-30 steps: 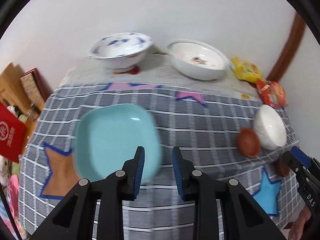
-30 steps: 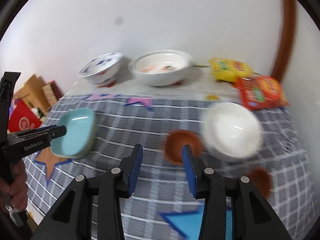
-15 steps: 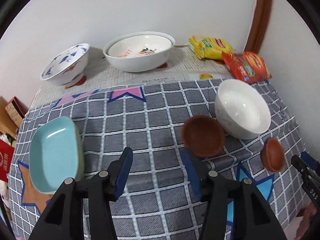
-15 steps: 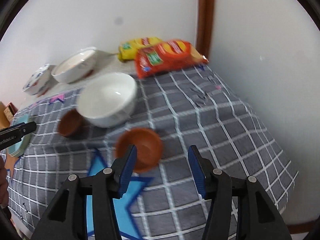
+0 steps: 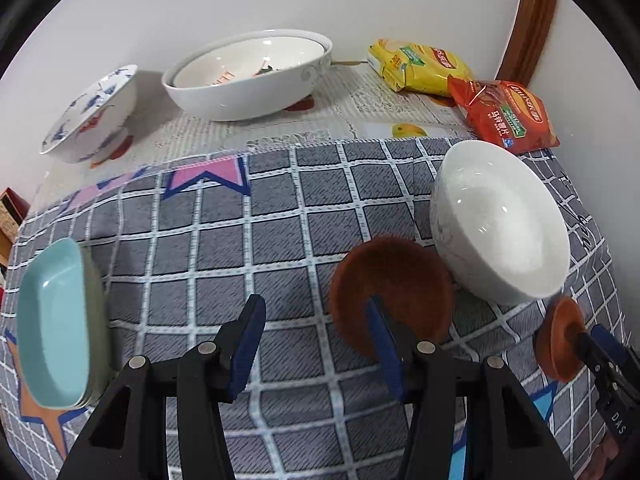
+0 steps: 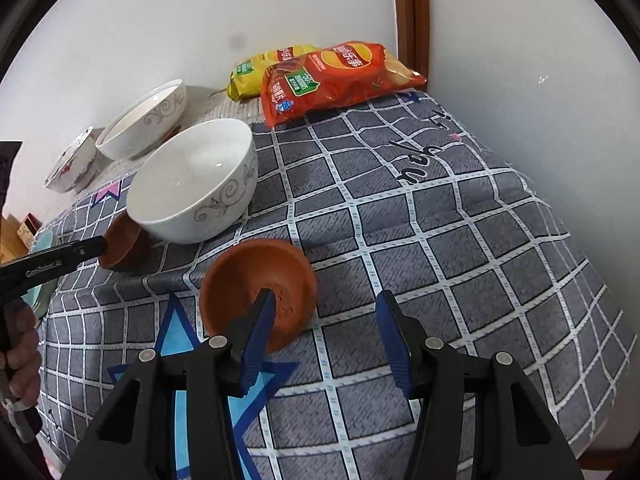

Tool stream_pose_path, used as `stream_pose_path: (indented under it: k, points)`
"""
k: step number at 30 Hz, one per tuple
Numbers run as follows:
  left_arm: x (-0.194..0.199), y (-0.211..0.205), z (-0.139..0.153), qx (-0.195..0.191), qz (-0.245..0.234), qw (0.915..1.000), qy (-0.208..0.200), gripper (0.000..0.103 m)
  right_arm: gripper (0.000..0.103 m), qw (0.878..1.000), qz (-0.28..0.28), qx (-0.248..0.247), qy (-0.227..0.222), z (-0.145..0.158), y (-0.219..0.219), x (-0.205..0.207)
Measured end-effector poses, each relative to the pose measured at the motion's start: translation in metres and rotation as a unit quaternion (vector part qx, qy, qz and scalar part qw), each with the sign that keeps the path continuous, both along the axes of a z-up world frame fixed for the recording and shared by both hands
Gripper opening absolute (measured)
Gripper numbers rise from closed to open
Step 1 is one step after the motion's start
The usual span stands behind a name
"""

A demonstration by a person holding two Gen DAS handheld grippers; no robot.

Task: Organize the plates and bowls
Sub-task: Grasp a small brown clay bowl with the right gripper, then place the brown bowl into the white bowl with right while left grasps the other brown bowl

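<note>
Grippers poised over two brown bowls

Both grippers stood wide open and held nothing. The left gripper (image 5: 316, 340) hovered over the grey checked cloth (image 5: 240, 240) on the counter, its right finger crossing the near rim of the larger brown bowl (image 5: 392, 288). That bowl sat touching, or just beside, the plain white bowl (image 5: 500, 220). The right gripper (image 6: 328, 332) hung over the smaller brown bowl (image 6: 256, 288), its left finger over the bowl's near rim, its right finger over bare cloth. A light blue rectangular dish (image 5: 52, 324) lay well apart at the cloth's left edge. Along the wall stood a blue-patterned bowl (image 5: 92, 116) and a wide white bowl (image 5: 248, 76), with a yellow snack bag (image 5: 416, 64) and a red chip bag (image 5: 504, 116) to their right.
</note>
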State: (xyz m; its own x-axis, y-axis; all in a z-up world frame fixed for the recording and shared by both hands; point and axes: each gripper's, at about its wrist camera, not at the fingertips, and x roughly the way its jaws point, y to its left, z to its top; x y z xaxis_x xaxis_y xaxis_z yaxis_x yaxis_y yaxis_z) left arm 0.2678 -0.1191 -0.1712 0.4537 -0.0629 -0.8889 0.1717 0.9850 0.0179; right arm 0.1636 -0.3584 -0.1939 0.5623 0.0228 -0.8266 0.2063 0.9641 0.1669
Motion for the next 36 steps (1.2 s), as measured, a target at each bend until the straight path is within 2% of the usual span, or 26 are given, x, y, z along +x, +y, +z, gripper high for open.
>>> stream_pose_path:
  k: [4,8,13,16,19,25,29,36]
  points:
    - [0.007,-0.005,-0.013,-0.011,-0.011,0.9998,0.015,0.049,0.042,1.0,0.001,0.018,0.005,-0.007,-0.002,0.007]
    - [0.009,-0.01,-0.022,-0.009,-0.019,0.9996,0.018,0.043,0.036,1.0,0.004,0.025,0.009,-0.012,0.001,0.013]
    - [0.013,-0.013,-0.028,-0.02,-0.023,0.9993,0.02,0.036,0.023,0.999,0.013,0.028,0.016,-0.019,0.007,0.017]
    - [0.012,-0.012,-0.027,-0.031,-0.029,0.9989,0.021,0.025,0.016,0.999,0.01,0.029,0.014,-0.022,0.009,0.018]
    - [0.012,-0.013,-0.024,-0.022,-0.027,0.9993,0.017,0.017,0.012,0.999,0.008,0.029,0.012,-0.02,0.009,0.017]
    - [0.008,-0.005,-0.016,-0.043,-0.034,0.9984,0.017,0.009,0.008,0.999,0.003,0.038,0.005,-0.011,0.012,0.014]
    - [0.0,-0.001,-0.003,-0.043,-0.043,0.9981,0.006,0.008,0.008,1.0,0.005,0.028,-0.008,0.002,0.02,0.01]
    - [-0.003,0.028,0.02,-0.054,-0.016,0.9983,-0.014,0.008,0.008,0.999,0.003,0.033,-0.04,0.038,0.024,0.006]
